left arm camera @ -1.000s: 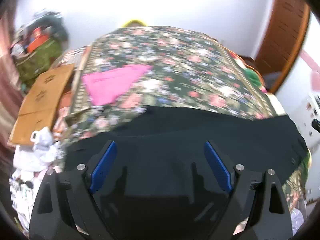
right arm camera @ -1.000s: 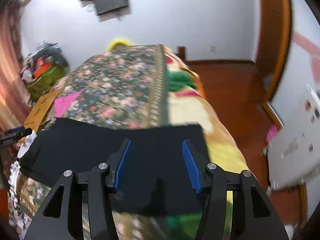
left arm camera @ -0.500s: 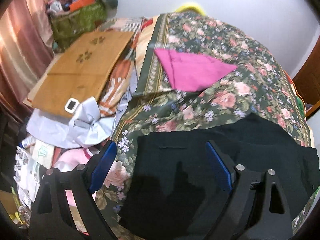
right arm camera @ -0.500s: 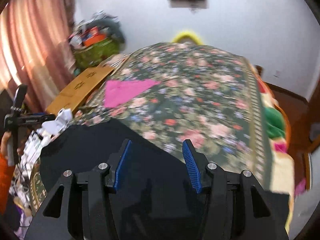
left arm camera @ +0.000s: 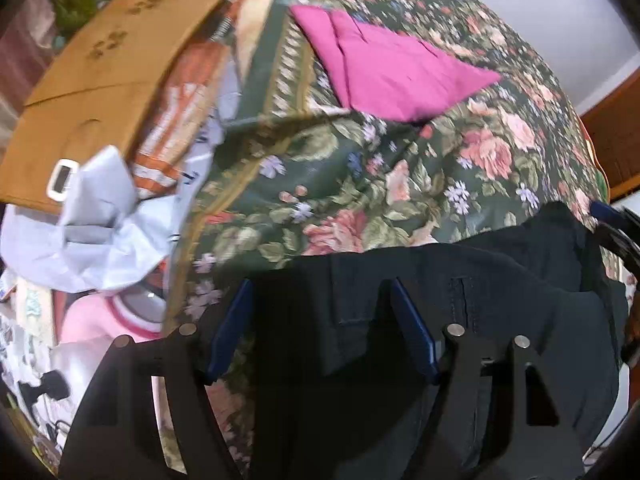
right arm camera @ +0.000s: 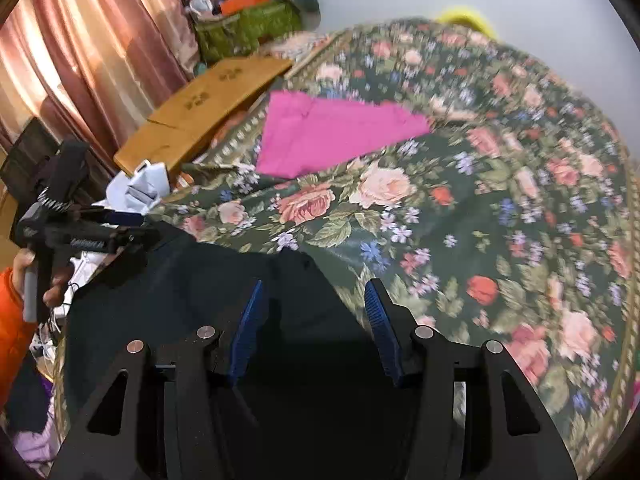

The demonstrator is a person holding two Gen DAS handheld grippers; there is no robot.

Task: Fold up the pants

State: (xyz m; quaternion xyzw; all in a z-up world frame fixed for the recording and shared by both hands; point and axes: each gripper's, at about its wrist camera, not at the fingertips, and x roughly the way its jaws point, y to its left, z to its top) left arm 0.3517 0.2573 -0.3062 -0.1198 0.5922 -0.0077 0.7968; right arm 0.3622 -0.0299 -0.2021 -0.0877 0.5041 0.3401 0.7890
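Black pants [left arm camera: 500,300] lie on the floral bed [left arm camera: 400,184], near edge cut off by frame. Left tool [left arm camera: 320,324] jaws just closing, cloth between, pads not clearly pressing. Right tool [right arm camera: 312,328] half-open over pants; contact hidden in dark fabric. Background blurred.

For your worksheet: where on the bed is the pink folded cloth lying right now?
In both wrist views the pink cloth lies on the floral bedspread, beyond the black pants, towards the side with the wooden board.
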